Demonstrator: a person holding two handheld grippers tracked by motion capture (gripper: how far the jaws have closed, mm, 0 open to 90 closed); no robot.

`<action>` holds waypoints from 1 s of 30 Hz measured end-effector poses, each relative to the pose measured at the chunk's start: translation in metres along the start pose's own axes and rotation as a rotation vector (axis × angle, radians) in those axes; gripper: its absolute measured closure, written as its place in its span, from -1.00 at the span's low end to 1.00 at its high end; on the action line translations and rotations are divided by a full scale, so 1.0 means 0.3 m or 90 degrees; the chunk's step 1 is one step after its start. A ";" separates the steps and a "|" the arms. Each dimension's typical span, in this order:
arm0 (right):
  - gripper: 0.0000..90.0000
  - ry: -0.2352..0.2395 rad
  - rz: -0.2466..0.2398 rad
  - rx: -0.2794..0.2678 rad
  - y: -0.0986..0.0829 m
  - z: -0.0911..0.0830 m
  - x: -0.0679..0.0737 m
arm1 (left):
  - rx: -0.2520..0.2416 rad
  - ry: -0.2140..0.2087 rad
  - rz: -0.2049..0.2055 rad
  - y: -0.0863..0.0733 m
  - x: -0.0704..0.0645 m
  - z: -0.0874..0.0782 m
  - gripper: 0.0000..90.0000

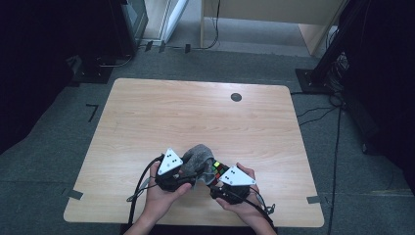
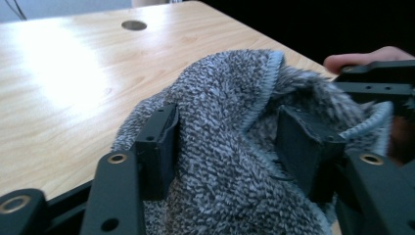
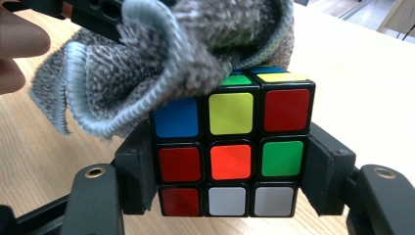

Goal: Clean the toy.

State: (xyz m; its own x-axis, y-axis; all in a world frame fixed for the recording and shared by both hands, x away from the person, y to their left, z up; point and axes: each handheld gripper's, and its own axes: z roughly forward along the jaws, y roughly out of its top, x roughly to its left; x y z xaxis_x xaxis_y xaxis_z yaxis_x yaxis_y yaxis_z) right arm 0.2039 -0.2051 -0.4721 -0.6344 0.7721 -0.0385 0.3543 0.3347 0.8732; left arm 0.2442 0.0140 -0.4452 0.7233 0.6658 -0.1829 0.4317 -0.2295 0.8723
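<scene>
A: Right gripper view, nearest first: the right gripper (image 3: 230, 176) has its jaws pinched on the puzzle cube (image 3: 230, 159), one on each side face, the cube sitting square and level, a face of mixed colours towards the camera.

B: And the grey cloth (image 3: 166, 63) is draped over the cube's top, touching it, hiding the top-left corner.

A: In the left gripper view, the left gripper (image 2: 230, 142) is clamped on a thick bunch of that cloth.

B: From above, both sit at the near edge of the wooden table (image 1: 147, 117); farther back there's a dark round cap (image 1: 236, 97), well apart
</scene>
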 end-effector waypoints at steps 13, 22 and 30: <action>-0.24 0.007 -0.002 -0.008 0.007 -0.008 0.014 | -0.004 -0.034 -0.045 -0.004 0.036 -0.004 -0.06; -0.24 0.002 0.003 -0.041 0.021 -0.045 -0.004 | -0.004 -0.128 -0.137 -0.021 0.128 -0.010 0.75; -0.24 0.027 0.030 -0.099 0.039 -0.092 -0.029 | -0.002 -0.161 -0.096 -0.031 0.126 -0.005 0.86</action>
State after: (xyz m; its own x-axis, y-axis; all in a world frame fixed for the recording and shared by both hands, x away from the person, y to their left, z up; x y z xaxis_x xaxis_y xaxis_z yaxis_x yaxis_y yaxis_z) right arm 0.1947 -0.2229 -0.4481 -0.6485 0.7609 0.0218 0.2761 0.2084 0.9383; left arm 0.2668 0.0423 -0.4597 0.7626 0.4944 -0.4172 0.5431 -0.1390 0.8281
